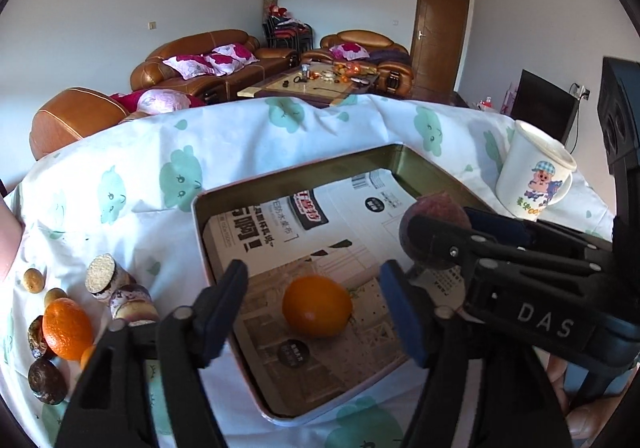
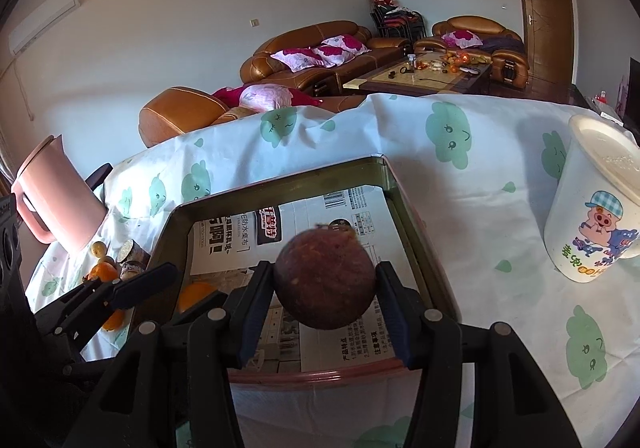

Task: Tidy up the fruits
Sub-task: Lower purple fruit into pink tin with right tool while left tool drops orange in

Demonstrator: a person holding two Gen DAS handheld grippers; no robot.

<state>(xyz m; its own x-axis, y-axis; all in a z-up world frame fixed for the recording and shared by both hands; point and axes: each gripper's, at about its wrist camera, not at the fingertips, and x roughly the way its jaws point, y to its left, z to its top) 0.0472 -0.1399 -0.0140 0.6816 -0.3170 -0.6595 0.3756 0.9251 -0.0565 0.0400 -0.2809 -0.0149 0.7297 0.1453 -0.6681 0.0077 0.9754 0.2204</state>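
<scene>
Purple-brown passion fruit (image 2: pixel 325 282) is sitting clamped in the right gripper (image 2: pixel 326 304) above the tray (image 1: pixel 280 176); the left gripper (image 1: pixel 316 312) is gaping empty over the tray's orange (image 1: pixel 317 305).

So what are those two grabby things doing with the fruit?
A person is sorting fruit into a metal tray lined with printed paper. The left gripper hangs with its jaws open around an orange that lies in the tray, not pressing on it. The right gripper holds a round brown fruit above the tray. More fruit waits on the cloth at the left. A cartoon mug stands at the right.
</scene>
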